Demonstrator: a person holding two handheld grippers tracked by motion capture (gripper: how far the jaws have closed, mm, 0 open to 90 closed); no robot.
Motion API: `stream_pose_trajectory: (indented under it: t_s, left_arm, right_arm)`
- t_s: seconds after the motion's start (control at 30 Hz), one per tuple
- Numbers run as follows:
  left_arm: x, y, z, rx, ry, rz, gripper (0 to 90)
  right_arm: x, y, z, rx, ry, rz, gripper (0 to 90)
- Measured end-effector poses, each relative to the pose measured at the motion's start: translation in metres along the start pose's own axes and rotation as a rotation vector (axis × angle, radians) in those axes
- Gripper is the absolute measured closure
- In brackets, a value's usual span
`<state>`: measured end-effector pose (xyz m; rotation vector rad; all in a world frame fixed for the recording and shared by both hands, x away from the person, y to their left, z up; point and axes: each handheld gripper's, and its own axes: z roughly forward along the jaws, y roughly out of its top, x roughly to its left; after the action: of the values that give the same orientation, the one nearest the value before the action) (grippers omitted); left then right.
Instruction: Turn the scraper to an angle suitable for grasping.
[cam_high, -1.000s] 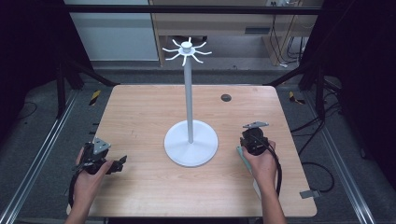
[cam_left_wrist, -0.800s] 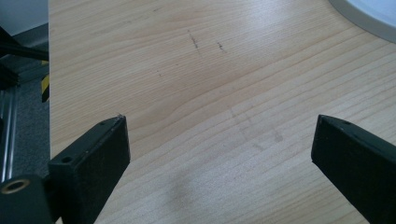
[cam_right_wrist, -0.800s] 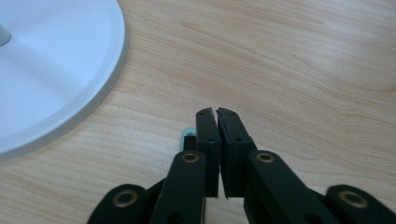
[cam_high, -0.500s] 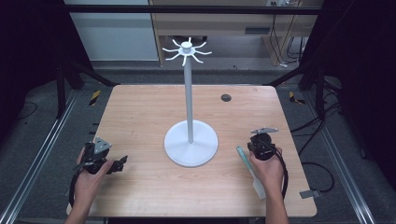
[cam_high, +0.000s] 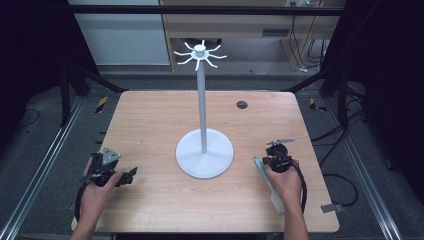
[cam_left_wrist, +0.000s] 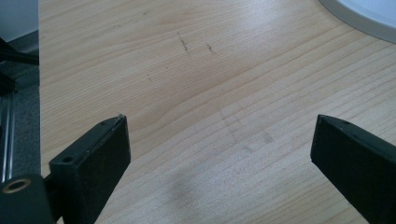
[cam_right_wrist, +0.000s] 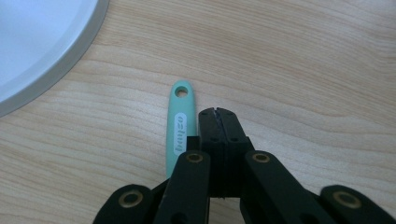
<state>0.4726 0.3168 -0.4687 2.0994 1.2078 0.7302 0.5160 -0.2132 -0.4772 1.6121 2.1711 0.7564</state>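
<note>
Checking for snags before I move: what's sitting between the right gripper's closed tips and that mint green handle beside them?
Nothing. In the right gripper view, the right gripper is shut beside the mint green handle, with a bare sliver of wooden table between them.

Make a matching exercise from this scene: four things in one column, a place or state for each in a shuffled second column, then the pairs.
Things
1. left gripper
2. right gripper
3. mint-green utensil handle
4. white stand

Places and states
A. upright at the table's middle
B. jaws wide apart over bare wood
C. jaws shut, nothing between them
D. flat on the table beside closed jaws

Pairs: 1-B, 2-C, 3-D, 4-A
</note>
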Motion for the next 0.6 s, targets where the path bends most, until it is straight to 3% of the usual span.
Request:
stream_pose_trajectory:
  t_s: [0.6]
  left_arm:
    - [-0.0017,-0.0001,0.0011,0.007,-0.01,0.009,4.3]
  right_arm:
    - [0.0081,-0.0015,0.0025,0.029,0.018,-0.035,90.0]
